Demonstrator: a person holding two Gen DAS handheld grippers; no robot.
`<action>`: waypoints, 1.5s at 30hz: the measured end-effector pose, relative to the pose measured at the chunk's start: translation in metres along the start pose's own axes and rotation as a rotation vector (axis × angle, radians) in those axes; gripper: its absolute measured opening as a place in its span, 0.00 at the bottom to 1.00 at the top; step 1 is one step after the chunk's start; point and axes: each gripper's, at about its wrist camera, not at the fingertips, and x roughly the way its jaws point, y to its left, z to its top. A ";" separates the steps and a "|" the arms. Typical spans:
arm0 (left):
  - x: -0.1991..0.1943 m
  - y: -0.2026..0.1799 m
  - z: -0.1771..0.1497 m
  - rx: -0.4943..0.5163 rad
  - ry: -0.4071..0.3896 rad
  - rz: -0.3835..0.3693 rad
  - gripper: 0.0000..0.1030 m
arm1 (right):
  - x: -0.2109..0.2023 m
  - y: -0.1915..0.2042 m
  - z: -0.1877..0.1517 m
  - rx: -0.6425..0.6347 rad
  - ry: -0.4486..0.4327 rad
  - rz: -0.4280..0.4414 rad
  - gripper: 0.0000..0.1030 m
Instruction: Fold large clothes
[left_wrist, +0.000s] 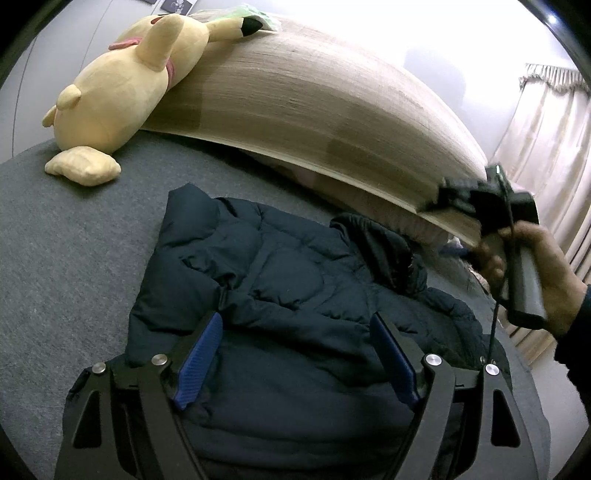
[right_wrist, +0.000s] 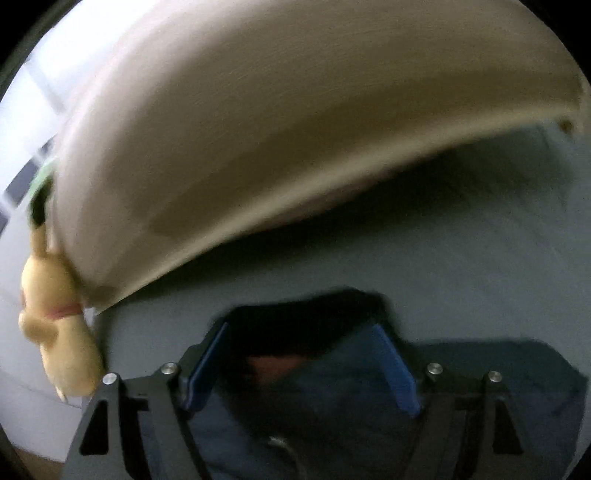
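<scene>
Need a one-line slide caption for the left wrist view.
Left tongs open above a dark puffer jacket on a grey bed, plush toy against the headboard.

We see a bed covered in a grey sheet (left_wrist: 74, 240), with a wide beige woven headboard (left_wrist: 314, 107) curving behind it. A yellow plush toy (left_wrist: 122, 88) with a pink collar leans against the headboard's left end, one ear lying along the top edge beside something green (left_wrist: 255, 13). Beyond are a pale wall (left_wrist: 461, 44) in bright light and cream curtains (left_wrist: 546, 147) with a fringed valance on the right.
</scene>
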 end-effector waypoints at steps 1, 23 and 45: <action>0.000 0.000 0.000 0.001 0.001 0.001 0.80 | 0.001 -0.005 -0.001 -0.001 0.018 -0.019 0.79; -0.001 0.000 0.000 -0.004 -0.002 -0.003 0.80 | -0.048 0.081 -0.102 -0.465 0.012 0.138 0.37; -0.001 -0.002 0.000 -0.004 -0.001 -0.002 0.81 | -0.001 0.077 -0.068 -0.291 0.093 0.099 0.35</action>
